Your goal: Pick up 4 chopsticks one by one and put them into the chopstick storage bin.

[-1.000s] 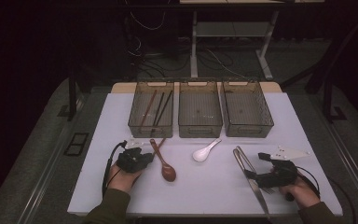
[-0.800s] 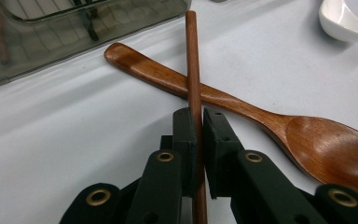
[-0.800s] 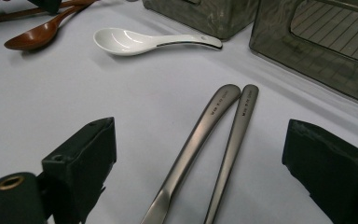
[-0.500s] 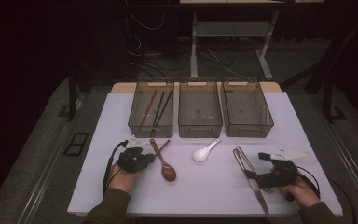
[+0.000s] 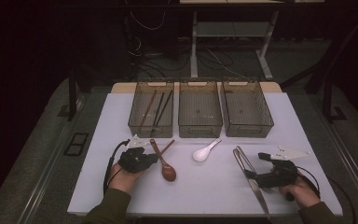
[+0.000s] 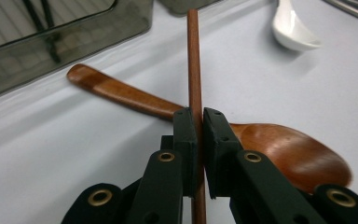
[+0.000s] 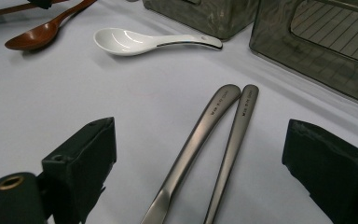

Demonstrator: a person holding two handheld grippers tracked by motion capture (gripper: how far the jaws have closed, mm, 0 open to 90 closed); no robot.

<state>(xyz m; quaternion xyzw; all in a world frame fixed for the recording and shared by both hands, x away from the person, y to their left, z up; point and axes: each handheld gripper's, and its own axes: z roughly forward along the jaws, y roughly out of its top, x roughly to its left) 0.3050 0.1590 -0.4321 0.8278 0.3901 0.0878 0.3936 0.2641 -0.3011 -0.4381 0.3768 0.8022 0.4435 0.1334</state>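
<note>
Held item: your left hand-held gripper [image 6: 199,140] is clamped on a brown chopstick [image 6: 194,70], pads pressing it from both sides.
Item location: lower left of the high view, just below the left bin [image 5: 151,112]; the chopstick [image 5: 166,148] crosses the handle of the wooden spoon [image 5: 164,163] on the counter [image 5: 205,186].
Long axis: in the left gripper view the chopstick runs straight up the frame, in line with the jaws, its far tip towards the bin.
Target, judged: the left bin already holds dark sticks [image 5: 161,106]; it lies up-frame from your left hand-held gripper [image 5: 137,159], the nearer hand.
Clearance, judged: lift before you travel, since the spoon lies directly under the stick.
Right hand-held gripper: jaws [image 7: 200,168] stand wide apart, holding nothing, over the knife [image 7: 191,140] and fork [image 7: 230,140] handles, which point up-frame towards the right bin [image 7: 317,51].
Other item: white spoon [image 5: 205,151], centre frame.
Markings: small engraved lettering on both metal handles, too fine to read. No other labels.
</note>
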